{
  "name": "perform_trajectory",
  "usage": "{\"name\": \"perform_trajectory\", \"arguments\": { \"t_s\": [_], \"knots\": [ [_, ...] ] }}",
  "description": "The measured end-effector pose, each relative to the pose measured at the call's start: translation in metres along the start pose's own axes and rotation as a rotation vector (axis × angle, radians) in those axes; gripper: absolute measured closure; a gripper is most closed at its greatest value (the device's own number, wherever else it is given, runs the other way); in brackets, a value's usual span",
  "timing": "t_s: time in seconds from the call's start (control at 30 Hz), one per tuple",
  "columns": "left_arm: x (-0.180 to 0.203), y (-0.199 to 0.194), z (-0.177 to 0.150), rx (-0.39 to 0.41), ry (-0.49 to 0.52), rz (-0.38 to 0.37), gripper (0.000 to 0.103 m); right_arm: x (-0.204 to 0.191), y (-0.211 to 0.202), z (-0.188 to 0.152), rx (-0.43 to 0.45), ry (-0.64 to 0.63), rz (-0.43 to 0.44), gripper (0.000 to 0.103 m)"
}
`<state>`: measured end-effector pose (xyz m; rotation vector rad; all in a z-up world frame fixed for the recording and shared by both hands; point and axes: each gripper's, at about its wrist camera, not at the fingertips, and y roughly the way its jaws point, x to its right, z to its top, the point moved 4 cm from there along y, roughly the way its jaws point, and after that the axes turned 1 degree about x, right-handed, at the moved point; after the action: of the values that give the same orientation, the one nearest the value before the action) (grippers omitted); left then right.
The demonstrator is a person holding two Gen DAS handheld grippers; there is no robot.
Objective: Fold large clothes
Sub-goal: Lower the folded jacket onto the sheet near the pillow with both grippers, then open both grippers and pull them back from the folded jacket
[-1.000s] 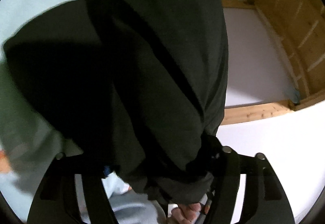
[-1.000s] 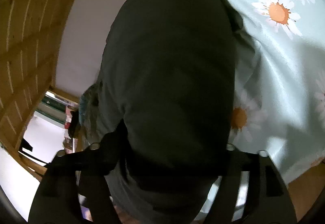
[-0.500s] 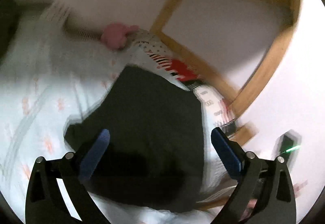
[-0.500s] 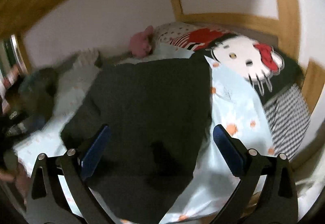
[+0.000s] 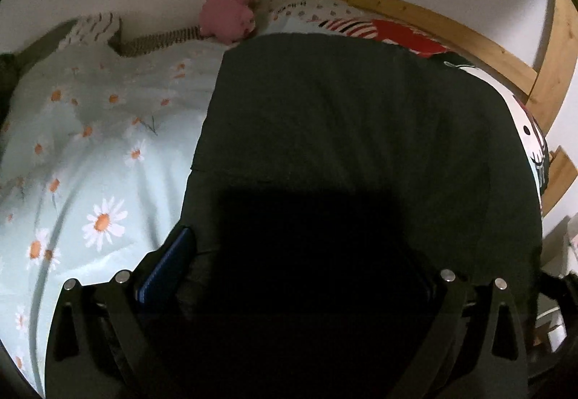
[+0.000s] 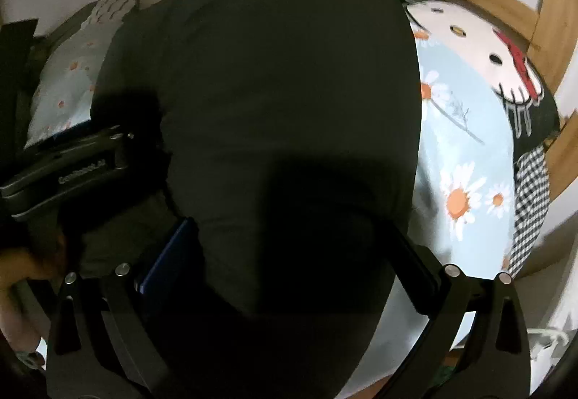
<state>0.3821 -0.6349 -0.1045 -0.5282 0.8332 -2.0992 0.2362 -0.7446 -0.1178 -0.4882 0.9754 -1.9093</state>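
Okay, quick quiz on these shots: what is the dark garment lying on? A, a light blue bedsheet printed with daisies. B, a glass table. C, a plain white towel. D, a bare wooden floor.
A: the dark garment lies spread over a light blue daisy-print bedsheet, which shows on both sides of it across the two wrist views.

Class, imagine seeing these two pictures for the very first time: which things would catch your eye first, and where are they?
A big dark garment dominates, spread flat over the daisy-print bedsheet in the middle of both views. Behind it, against the wall, sits a pink plush toy, and to its right lies a white cartoon-cat cushion with a red bow.
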Motion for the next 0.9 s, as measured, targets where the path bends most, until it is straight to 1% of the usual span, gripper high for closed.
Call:
{"name": "perform_trajectory", "arguments": {
  "t_s": [0.03, 0.1, 0.17, 0.2, 0.23, 0.27, 0.3, 0.37, 0.4, 0.43, 0.47, 0.53, 0.57, 0.6, 0.67, 0.77, 0.83, 0.9],
  "knots": [
    [0.000, -0.002, 0.000, -0.006, -0.001, -0.008, 0.004, 0.000, -0.001, 0.000, -0.001, 0.014, 0.005, 0.002],
    [-0.006, -0.003, 0.001, -0.011, 0.012, 0.001, 0.004, 0.002, -0.009, 0.000, 0.014, 0.047, 0.011, 0.002],
    [-0.006, -0.027, -0.003, -0.015, 0.043, 0.036, 0.005, 0.009, -0.021, -0.004, 0.030, 0.096, 0.015, 0.003],
    [-0.004, -0.039, -0.003, 0.007, 0.048, 0.052, 0.005, 0.013, -0.039, -0.009, 0.061, 0.129, 0.021, 0.003],
    [-0.004, -0.063, -0.005, 0.061, 0.053, 0.067, 0.005, 0.014, -0.058, -0.012, 0.101, 0.142, 0.020, 0.003],
    [-0.003, -0.082, -0.006, 0.101, 0.057, 0.071, 0.005, 0.015, -0.077, -0.014, 0.143, 0.139, 0.004, 0.003],
    [0.000, -0.109, -0.008, 0.150, 0.062, 0.095, 0.005, 0.014, -0.103, -0.018, 0.199, 0.126, -0.027, 0.003],
    [0.003, -0.148, -0.011, 0.200, 0.065, 0.135, 0.005, 0.013, -0.153, -0.027, 0.286, 0.117, -0.078, 0.003],
    [0.008, -0.176, -0.013, 0.226, 0.071, 0.148, 0.005, 0.013, -0.170, -0.030, 0.312, 0.130, -0.081, 0.003],
    [0.012, -0.196, -0.015, 0.240, 0.081, 0.163, 0.005, 0.014, -0.189, -0.035, 0.334, 0.146, -0.079, 0.003],
    [0.017, -0.217, -0.018, 0.244, 0.104, 0.185, 0.005, 0.014, -0.207, -0.040, 0.342, 0.157, -0.078, 0.003],
    [0.029, -0.256, -0.027, 0.228, 0.168, 0.213, 0.005, 0.012, -0.239, -0.056, 0.313, 0.163, -0.080, 0.003],
    [0.034, -0.274, -0.034, 0.215, 0.191, 0.206, 0.005, 0.008, -0.254, -0.068, 0.287, 0.152, -0.075, 0.003],
    [0.037, -0.290, -0.043, 0.202, 0.195, 0.187, 0.005, 0.004, -0.264, -0.078, 0.280, 0.142, -0.070, 0.003],
    [0.035, -0.313, -0.059, 0.172, 0.160, 0.159, 0.005, -0.007, -0.288, -0.099, 0.267, 0.109, -0.095, 0.003],
    [0.031, -0.340, -0.086, 0.131, 0.125, 0.124, 0.005, -0.019, -0.309, -0.126, 0.257, 0.074, -0.107, 0.003],
    [0.028, -0.356, -0.104, 0.135, 0.125, 0.120, 0.005, -0.027, -0.318, -0.147, 0.240, 0.065, -0.096, 0.003],
    [0.025, -0.371, -0.121, 0.145, 0.138, 0.130, 0.005, -0.035, -0.333, -0.174, 0.233, 0.051, -0.108, 0.003]
  ]
}}
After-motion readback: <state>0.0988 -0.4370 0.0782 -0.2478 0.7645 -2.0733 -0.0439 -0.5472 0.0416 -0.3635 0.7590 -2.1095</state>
